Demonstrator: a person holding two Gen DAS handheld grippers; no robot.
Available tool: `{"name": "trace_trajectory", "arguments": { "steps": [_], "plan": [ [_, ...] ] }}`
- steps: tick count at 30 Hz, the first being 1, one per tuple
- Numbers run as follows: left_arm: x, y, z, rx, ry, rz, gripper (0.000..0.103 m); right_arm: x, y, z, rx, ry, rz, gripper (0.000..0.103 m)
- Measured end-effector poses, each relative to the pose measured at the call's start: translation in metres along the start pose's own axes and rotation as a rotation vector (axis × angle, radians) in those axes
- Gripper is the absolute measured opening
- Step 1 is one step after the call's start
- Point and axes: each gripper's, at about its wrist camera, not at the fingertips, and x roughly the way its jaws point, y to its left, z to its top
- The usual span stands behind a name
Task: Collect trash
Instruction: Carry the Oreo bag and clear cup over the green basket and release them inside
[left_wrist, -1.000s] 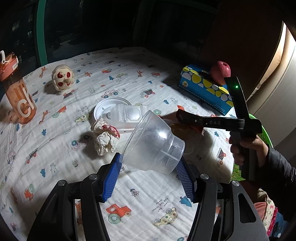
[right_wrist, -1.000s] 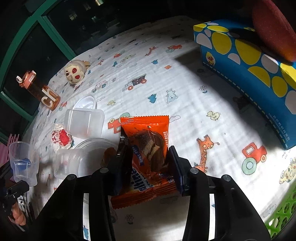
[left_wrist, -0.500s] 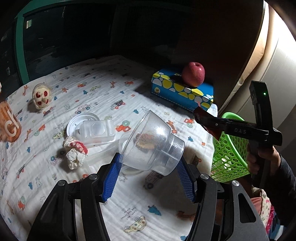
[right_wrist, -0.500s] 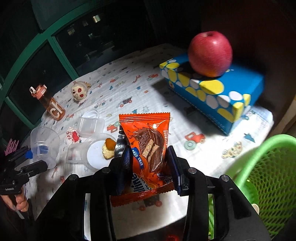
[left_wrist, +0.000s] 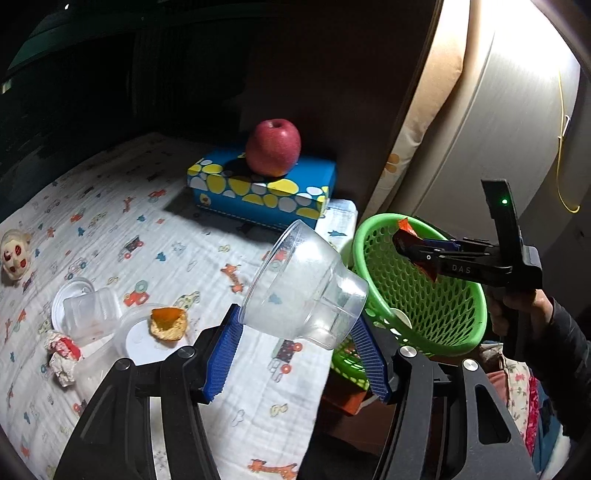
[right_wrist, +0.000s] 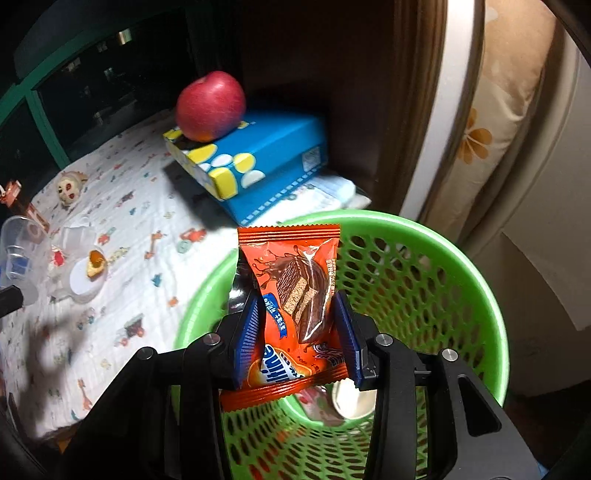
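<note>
Two hand-held grippers carry trash toward a green mesh basket (right_wrist: 436, 258) that sits just off the edge of a bench covered with a cartoon-print cloth (left_wrist: 110, 229).

The right hand-held gripper (right_wrist: 299, 332) is clamped on an orange snack wrapper (right_wrist: 295, 288), its blue pads pressing the wrapper's two long sides near the middle. The wrapper stands upright between the fingers, directly above the basket's open mouth — judging by this, it is ready to be let go. It looks light, thin and crinkly, a little slippery, so a pinch across the middle suits it and it should drop freely once released.

The left hand-held gripper (left_wrist: 299, 350) is closed on a clear plastic cup (left_wrist: 306, 288), gripping the narrow base with the wide mouth tilted up and away toward the bench. The cup hangs near the basket's rim, not yet over it. It seems light and stiff but thin-walled, likely to crack or pop out if squeezed hard; the base is the firmest place to hold.

On the bench lie a lid (left_wrist: 140, 339) with a food scrap (left_wrist: 166, 323), a small clear tub (left_wrist: 88, 314) and crumpled paper (left_wrist: 61, 356) — probably trash yet to collect. An apple (left_wrist: 272, 147) rests on a blue box (left_wrist: 266, 192) farther back.
</note>
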Motion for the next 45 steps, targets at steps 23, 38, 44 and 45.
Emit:
{"name": "trace_trajectory", "arguments": {
  "steps": [23, 38, 44, 45],
  "plan": [
    [0.096, -0.120, 0.034, 0.195, 0.143, -0.107, 0.058, -0.007, -0.073, -0.030, 0.048, -0.010, -0.131, 0.077],
    [0.113, -0.122, 0.027, 0.174, 0.189, -0.085, 0.069, -0.035, -0.070, -0.040, 0.033, -0.058, -0.111, 0.084],
    [0.089, -0.100, 0.025, 0.128, 0.146, -0.029, 0.077, -0.041, -0.050, -0.037, 0.009, -0.075, -0.076, 0.088],
    [0.085, -0.095, 0.024, 0.122, 0.137, -0.020, 0.078, -0.042, -0.045, -0.036, 0.003, -0.078, -0.071, 0.088]
  ]
}}
